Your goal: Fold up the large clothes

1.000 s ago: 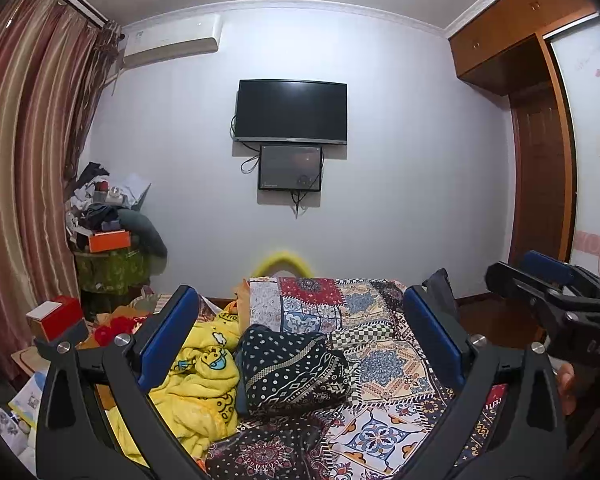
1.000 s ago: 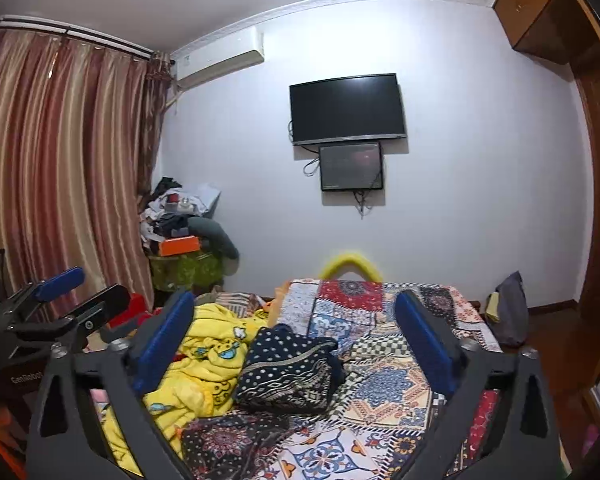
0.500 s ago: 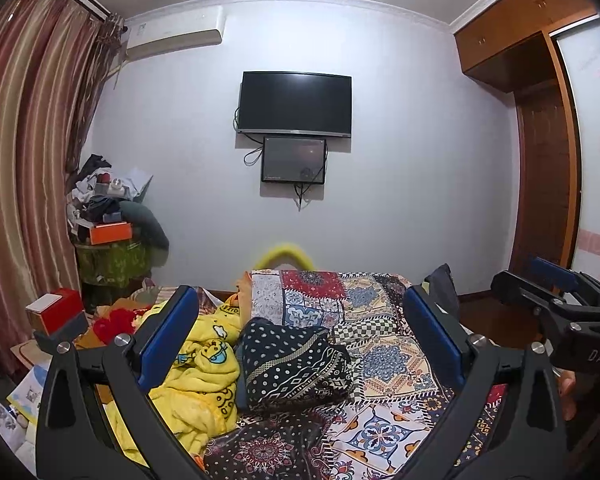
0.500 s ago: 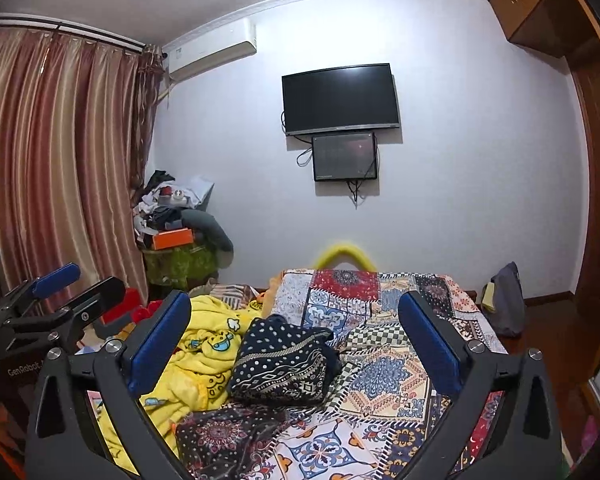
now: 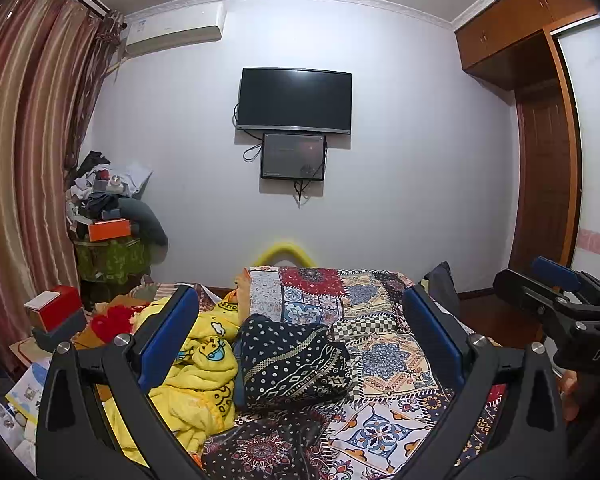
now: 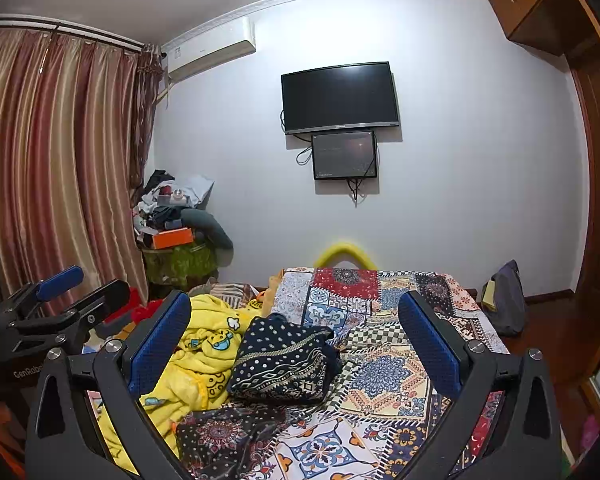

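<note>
A dark navy patterned garment [image 5: 292, 360] [image 6: 284, 360] lies bundled in the middle of the bed, on a patchwork bedcover [image 5: 384, 320] [image 6: 380, 364]. A crumpled yellow cartoon-print garment [image 5: 196, 372] [image 6: 196, 352] lies just left of it. My left gripper [image 5: 300, 332] is held open above the near end of the bed, apart from the clothes, with nothing between its blue pads. My right gripper [image 6: 296, 340] is likewise open and empty. Each gripper shows in the other's view: the right gripper [image 5: 520, 276] at the right edge, the left gripper [image 6: 100, 284] at the left edge.
A TV [image 5: 294, 100] and a small screen hang on the far wall. A cluttered stand with an orange box [image 5: 108, 230] fills the left corner by the curtains [image 6: 60, 168]. A red box [image 5: 54, 308] sits left of the bed, a dark bag [image 6: 508, 304] right of it, and a wooden wardrobe [image 5: 540, 160] beyond.
Both views drifted slightly, with the room sitting a little higher in frame. Both grippers stayed open, and the clothes did not move.
</note>
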Available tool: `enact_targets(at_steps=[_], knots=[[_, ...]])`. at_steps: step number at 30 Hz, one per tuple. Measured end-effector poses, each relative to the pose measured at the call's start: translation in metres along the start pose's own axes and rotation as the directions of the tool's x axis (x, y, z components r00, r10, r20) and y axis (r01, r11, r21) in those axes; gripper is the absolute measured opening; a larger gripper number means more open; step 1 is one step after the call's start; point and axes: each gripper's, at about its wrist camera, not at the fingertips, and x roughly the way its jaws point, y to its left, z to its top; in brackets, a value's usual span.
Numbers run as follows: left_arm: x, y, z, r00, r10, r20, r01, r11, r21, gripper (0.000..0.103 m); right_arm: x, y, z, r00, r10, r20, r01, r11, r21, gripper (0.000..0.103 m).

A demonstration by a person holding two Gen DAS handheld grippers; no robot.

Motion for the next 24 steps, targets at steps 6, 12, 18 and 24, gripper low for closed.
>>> enact_targets(at_steps=[6,12,18,24], knots=[[0.0008,0.003,0.0007,1.0,-0.013,-0.003,0.013,1.0,0.0,0.102,0.0,0.0001,0.0006,1.0,-0.001,-0.004,0.001,1.0,0.006,0.103],[0.0025,0.0049,0.0017,1.0,-0.029,-0.008,0.029,1.0,0.004,0.102,-0.0002,0.0003,0.0016,1.0,-0.006,0.001,0.006,1.0,0.013,0.103],[0.002,0.0086,0.0043,0.999,-0.053,-0.01,0.053,0.999,0.001,0.102,-0.0011,-0.0007,0.0035,1.0,-0.011,0.005,0.011,1.0,0.024,0.103],[0.0021,0.0086,0.0042,0.997,-0.082,-0.013,0.082,0.997,0.001,0.102,-0.0004,-0.0004,0.0051,1.0,-0.016,0.009,0.015,1.0,0.019,0.103]])
